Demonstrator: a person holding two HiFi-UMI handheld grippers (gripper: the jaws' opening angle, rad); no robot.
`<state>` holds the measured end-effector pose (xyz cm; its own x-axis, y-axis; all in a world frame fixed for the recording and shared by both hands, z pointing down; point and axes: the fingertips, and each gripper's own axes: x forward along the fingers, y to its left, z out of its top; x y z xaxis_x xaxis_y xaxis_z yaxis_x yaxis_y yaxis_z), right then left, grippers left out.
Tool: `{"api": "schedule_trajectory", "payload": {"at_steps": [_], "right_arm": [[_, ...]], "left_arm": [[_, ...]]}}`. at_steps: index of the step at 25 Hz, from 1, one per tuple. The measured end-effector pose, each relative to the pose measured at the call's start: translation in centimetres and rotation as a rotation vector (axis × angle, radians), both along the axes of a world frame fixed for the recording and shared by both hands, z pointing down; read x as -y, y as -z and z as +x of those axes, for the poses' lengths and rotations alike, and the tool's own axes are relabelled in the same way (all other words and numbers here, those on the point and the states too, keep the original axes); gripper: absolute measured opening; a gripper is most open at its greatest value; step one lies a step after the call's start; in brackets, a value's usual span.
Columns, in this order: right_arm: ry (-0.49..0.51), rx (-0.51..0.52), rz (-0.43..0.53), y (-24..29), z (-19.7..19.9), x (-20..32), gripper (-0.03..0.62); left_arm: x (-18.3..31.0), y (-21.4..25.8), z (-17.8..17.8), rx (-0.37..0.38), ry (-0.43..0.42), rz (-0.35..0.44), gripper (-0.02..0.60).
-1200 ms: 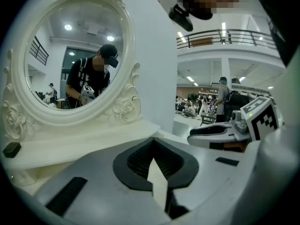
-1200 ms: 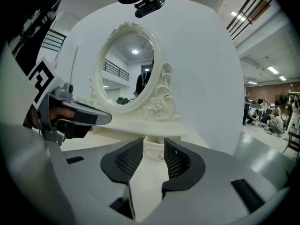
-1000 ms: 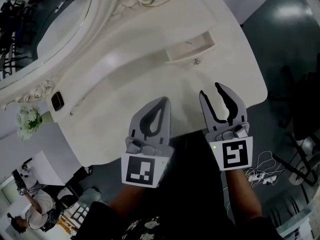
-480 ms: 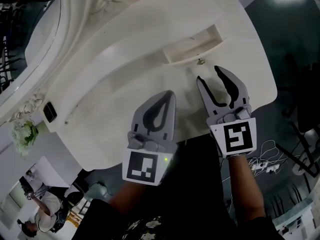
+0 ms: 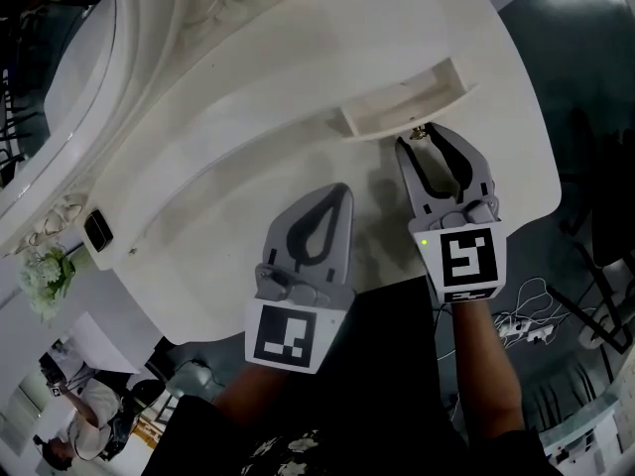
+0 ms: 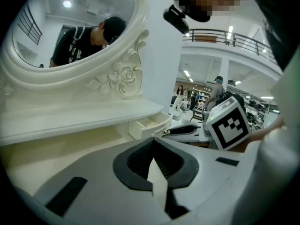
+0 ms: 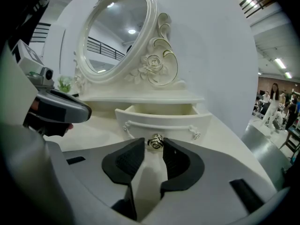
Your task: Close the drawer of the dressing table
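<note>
Drawer [image 5: 407, 102] of the dressing table stands pulled out, straight ahead of the right hand-held gripper [image 5: 419, 137] and just past its tips, with its inside showing from above. Its small metal knob [image 5: 421, 133] sits on the curved front, right at the gap between the two jaw tips. In the right gripper view the dark pads flank the knob closely on both sides, but whether either one touches it cannot be told. The jaws are parted and have just been closing, with the knob at their mouth and nothing deeper between them.

The left hand-held gripper [image 5: 340, 191] hovers over the white worktop [image 5: 248, 167], beside the right one on its left and a little further back from the drawer. Its jaws are brought together at the tips and hold nothing; only bare worktop shows through the oval between the pads. Both tools point forward and downward.

Beyond the drawer, ahead of both, rises the oval mirror [image 7: 115, 36] in its carved frame [image 7: 157, 62] with rose ornaments. Far to the left of the left tool, at the worktop's edge, is a small bunch of flowers [image 5: 40, 281].
</note>
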<state>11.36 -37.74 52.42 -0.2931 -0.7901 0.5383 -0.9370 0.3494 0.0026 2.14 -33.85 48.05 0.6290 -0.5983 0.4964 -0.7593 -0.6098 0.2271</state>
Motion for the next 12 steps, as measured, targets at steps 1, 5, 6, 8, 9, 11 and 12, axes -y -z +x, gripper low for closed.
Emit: {"api": "schedule_trajectory", "payload": {"at_steps": [1, 5, 6, 8, 9, 11, 12], "right_arm": [[-0.010, -0.010, -0.002, 0.0, 0.1, 0.1, 0.090], [-0.021, -0.015, -0.005, 0.1, 0.2, 0.1, 0.087], [-0.023, -0.017, -0.002, 0.3, 0.3, 0.1, 0.087], [-0.019, -0.023, 0.011, 0.5, 0.3, 0.4, 0.087], [-0.015, -0.026, 0.016, 0.5, 0.2, 0.6, 0.087], [-0.010, -0.034, 0.015, 0.4, 0.2, 1.0, 0.087], [-0.010, -0.037, 0.015, 0.3, 0.2, 1.2, 0.087]], "left_arm": [[0.1, 0.0, -0.1, 0.000, -0.001, -0.001, 0.000], [0.2, -0.3, -0.8, -0.003, 0.007, -0.017, 0.000], [0.3, -0.4, -0.9, -0.001, 0.005, -0.018, 0.000], [0.5, -0.5, -0.8, -0.002, 0.006, -0.016, 0.000], [0.7, -0.5, -0.8, -0.004, 0.009, -0.015, 0.000], [0.9, -0.5, -0.9, -0.008, 0.015, -0.015, 0.000], [0.9, -0.5, -1.0, -0.009, 0.015, -0.016, 0.000]]}}
